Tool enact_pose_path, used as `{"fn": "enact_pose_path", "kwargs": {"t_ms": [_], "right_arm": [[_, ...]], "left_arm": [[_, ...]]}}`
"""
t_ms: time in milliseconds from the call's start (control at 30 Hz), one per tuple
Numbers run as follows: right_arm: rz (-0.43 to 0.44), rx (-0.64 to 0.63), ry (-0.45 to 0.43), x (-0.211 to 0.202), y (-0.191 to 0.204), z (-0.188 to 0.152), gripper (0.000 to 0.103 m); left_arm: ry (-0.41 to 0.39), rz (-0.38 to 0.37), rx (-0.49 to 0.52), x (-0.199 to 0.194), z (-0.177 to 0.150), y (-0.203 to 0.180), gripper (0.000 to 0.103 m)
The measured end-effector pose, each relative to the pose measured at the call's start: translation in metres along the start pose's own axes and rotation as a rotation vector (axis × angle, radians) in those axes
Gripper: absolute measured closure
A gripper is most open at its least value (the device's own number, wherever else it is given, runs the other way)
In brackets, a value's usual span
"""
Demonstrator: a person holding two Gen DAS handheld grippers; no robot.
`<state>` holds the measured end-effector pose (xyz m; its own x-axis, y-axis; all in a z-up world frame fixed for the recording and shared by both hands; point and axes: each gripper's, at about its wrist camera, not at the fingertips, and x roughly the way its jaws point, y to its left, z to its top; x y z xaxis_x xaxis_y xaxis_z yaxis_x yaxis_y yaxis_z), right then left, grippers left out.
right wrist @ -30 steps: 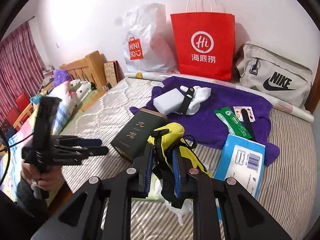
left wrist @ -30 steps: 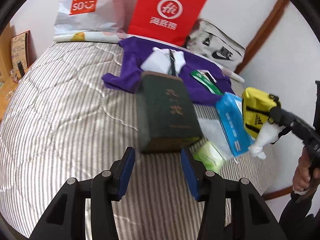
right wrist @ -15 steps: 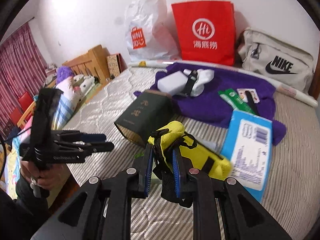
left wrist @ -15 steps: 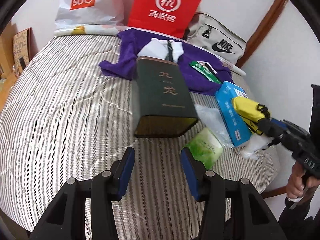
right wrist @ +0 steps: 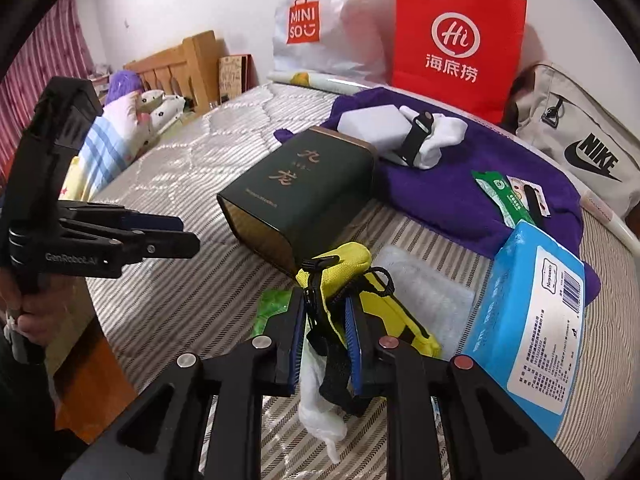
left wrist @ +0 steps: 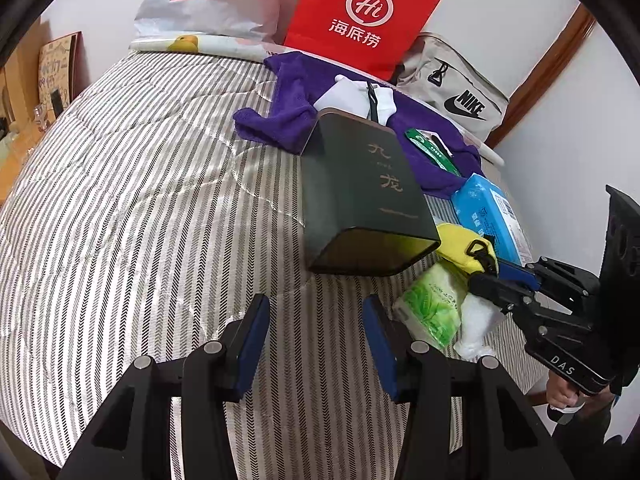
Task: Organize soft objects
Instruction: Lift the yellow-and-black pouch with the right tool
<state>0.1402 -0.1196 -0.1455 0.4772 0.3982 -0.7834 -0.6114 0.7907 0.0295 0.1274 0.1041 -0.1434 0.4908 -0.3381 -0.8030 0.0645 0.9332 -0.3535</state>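
Lowered since earlier, the right gripper (right wrist: 325, 320) brings the yellow pouch (right wrist: 348, 264) to the striped bed (right wrist: 192, 280) at lower centre, jaws just easing yet pinching it; left gripper (left wrist: 316, 340) gapes empty.

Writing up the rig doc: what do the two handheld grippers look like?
Both are matte black plastic with blue pads on two fingers and silver pivot screws. Left gripper reads "GenRobot.AI" in white; right gripper reads "DAS" and has two red screws. A dark sleeve shows.
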Motion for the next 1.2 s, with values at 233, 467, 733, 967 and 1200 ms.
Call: {"fn": "enact_pose_path", "kwargs": {"t_ms": [233, 467, 733, 967, 1200], "right_arm": [[0.021, -0.03, 0.053, 0.005, 0.007, 0.0, 0.052], [0.003, -0.007, 0.064, 0.013, 0.009, 0.008, 0.048], [-0.033, -0.002, 0.089, 0.028, -0.001, 0.017, 0.046], [-0.026, -0.023, 0.15, 0.055, -0.004, 0.026, 0.048], [0.053, 0.045, 0.025, 0.021, -0.018, 0.029, 0.075]], "left_arm": [[0.003, -0.02, -0.009, 0.002, -0.001, 0.006, 0.057], [-0.001, -0.024, -0.018, 0.002, -0.004, 0.01, 0.057], [0.008, -0.026, -0.031, 0.003, -0.006, 0.017, 0.057], [0.016, -0.026, -0.028, 0.007, -0.006, 0.017, 0.057], [0.015, -0.022, -0.038, 0.008, -0.004, 0.019, 0.057]]}}
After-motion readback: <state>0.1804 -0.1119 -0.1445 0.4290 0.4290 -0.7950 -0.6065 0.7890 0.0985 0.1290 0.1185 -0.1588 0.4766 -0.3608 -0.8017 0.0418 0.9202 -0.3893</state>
